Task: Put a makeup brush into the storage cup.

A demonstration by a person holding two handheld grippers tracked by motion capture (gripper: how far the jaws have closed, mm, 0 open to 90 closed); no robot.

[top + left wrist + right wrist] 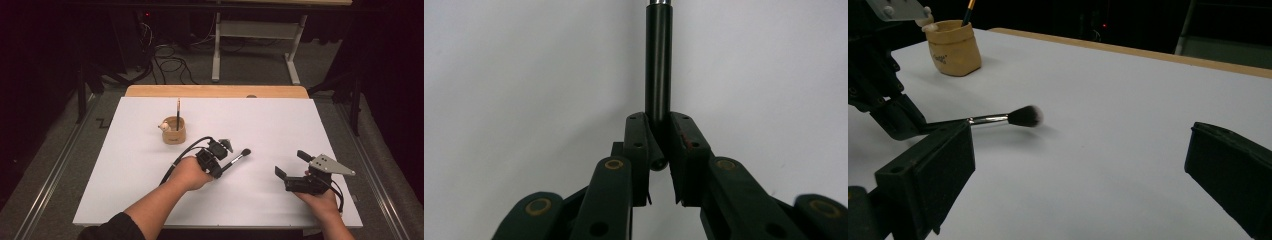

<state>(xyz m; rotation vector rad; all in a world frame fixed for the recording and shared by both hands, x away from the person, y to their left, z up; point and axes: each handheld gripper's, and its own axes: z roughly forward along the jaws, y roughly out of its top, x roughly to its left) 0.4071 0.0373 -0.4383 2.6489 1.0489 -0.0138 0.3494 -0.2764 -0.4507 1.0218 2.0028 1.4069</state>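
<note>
- The left gripper (218,161) is clamped on the black handle of a makeup brush (237,157), near the butt end; in the left gripper view the handle (658,75) runs straight out between the two pads toward 12 o'clock.
- The brush's dark bristle head points toward 2 o'clock from the left hand (190,172) and sits low over the white tabletop (280,125); whether it touches the surface cannot be told.
- The likely step is carrying the brush to the tan holder cup (174,130), which stands at about 11 o'clock from the gripper and already holds a pencil-like stick (178,107).
- To do it well, the person should lift first, then tip the brush upright so the handle enters the cup without knocking the stick or toppling the cup.
- The grip is far back on the handle, so the head may swing; slow turning helps.
- The left forearm reaches in from 6 o'clock, the wrist turned rightward.
- The right gripper (291,167) rests at 3 o'clock from the brush, jaws spread wide and holding nothing.
</note>
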